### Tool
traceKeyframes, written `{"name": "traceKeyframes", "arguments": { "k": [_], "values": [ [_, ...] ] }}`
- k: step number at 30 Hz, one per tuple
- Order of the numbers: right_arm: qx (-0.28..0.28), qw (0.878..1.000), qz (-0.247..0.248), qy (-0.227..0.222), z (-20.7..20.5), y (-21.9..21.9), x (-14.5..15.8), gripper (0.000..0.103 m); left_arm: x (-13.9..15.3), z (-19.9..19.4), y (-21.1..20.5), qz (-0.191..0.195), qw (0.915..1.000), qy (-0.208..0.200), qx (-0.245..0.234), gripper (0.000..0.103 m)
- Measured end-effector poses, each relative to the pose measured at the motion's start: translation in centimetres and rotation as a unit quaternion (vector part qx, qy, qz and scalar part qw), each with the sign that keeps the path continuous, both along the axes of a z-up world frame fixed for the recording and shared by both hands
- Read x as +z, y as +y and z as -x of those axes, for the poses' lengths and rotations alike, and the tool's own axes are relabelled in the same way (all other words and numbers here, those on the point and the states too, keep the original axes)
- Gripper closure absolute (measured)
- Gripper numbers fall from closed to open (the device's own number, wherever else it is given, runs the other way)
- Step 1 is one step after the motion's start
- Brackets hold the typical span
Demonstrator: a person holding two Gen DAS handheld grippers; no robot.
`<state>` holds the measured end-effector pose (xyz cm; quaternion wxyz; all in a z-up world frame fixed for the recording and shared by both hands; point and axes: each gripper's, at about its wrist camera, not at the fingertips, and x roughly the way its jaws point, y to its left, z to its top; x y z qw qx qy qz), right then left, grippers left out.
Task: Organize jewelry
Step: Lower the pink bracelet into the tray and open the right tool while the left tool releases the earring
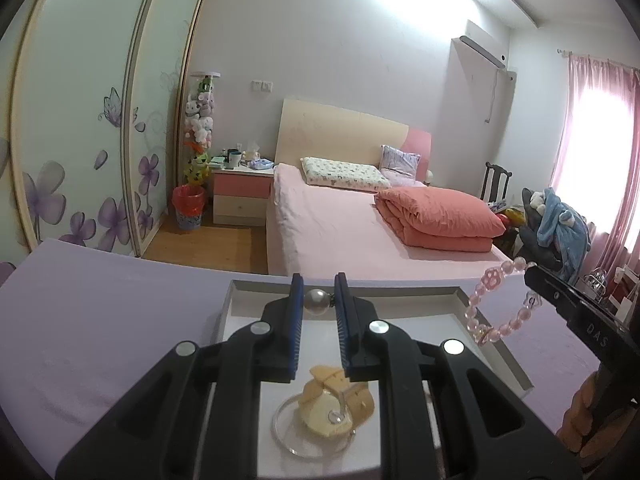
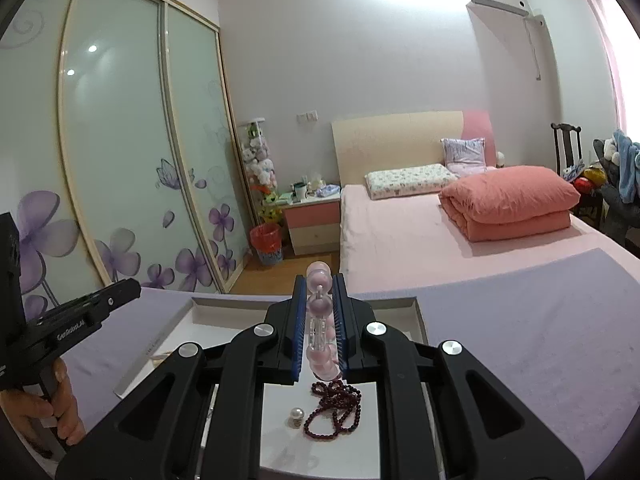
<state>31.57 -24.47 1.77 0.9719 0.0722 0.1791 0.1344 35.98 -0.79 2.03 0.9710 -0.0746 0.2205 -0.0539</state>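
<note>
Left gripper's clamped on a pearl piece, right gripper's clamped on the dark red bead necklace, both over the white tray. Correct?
Not quite. The right gripper is shut on the pink bead bracelet, not the dark red bead necklace, which lies loose in the white tray in the right wrist view. The left gripper does clamp the pearl piece.

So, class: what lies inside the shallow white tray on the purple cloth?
Inside the tray: a dark red bead necklace, a loose pearl piece, a yellow strap and a clear bangle. The grippers cover the rest.
</note>
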Motion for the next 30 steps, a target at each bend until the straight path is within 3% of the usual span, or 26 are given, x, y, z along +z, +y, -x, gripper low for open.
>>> {"name": "traceKeyframes", "arguments": {
  "k": [10,23,30],
  "values": [
    [0.005,0.999,0.003,0.031,-1.5,0.5,-1.7,0.089,-2.5,-3.0,0.1,-0.002,0.9997,0.024,0.007,0.087],
    [0.010,1.000,0.003,0.026,-1.2,0.3,-1.0,0.088,-3.2,-4.0,-0.3,-0.008,0.9994,0.031,0.010,0.086],
    [0.016,1.000,0.007,0.025,-1.1,0.6,-0.9,0.088,-3.8,-4.5,-0.2,-0.008,0.9993,0.036,0.011,0.078]
  ]
}}
